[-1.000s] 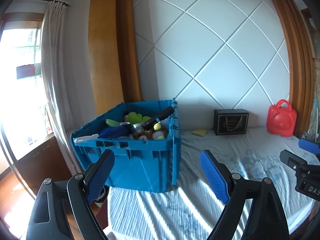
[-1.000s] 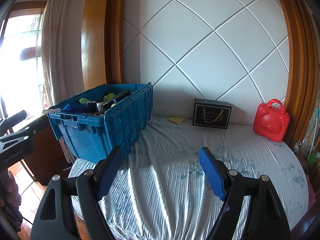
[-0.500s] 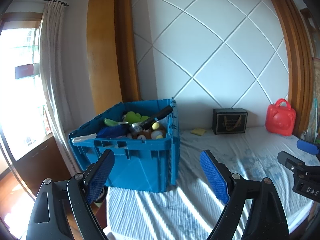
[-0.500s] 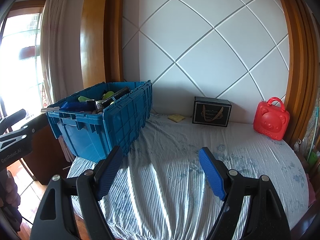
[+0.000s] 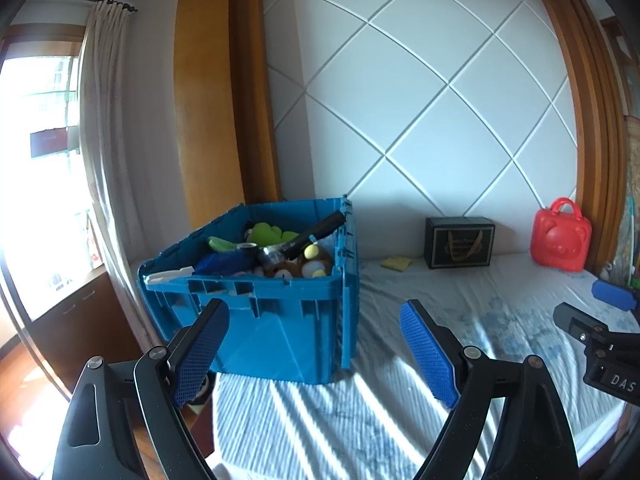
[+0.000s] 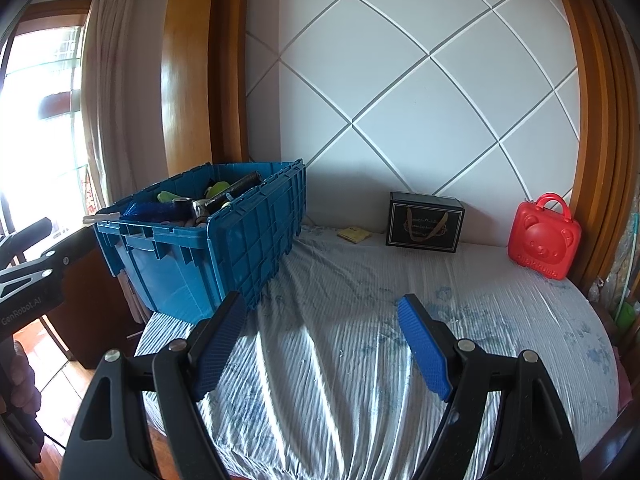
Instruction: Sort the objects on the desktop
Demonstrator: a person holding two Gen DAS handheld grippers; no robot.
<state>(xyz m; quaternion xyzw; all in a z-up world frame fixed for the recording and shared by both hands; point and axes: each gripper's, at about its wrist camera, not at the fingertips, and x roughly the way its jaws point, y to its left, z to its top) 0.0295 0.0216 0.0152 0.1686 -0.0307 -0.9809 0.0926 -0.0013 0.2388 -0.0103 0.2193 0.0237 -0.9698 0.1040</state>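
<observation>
At far left of the left wrist view a bright window w/ a pale curtain [image 5: 100, 128] is seen; nothing there is involved. Left of centre, the ribbed blue plastic crate [image 5: 280, 320] is set at the bed's edge, presumably so it can be reached from the standing side; it is heaped w/ mixed items, incl. a green plush toy [image 5: 266, 233] and a long black cylindrical torch [image 5: 316, 230] propped on the rim. At bottom centre the left gripper [image 5: 316, 344] is held spread apart, nothing between the blue pads, aimed approx. at the crate's near wall, probably readied for a first pick. Right of centre, against the white quilted headboard, a small yellow notepad [image 5: 396, 263], a black gift box w/ gold ribbon [image 5: 460, 242] and a red bear-faced plastic case [image 5: 560, 240] are lined up, apart from each other. In the right wrist view the right gripper [image 6: 320, 340] is likewise released and empty, over bare striped bedsheet [image 6: 360, 380]. Sorting appears not yet begun.
</observation>
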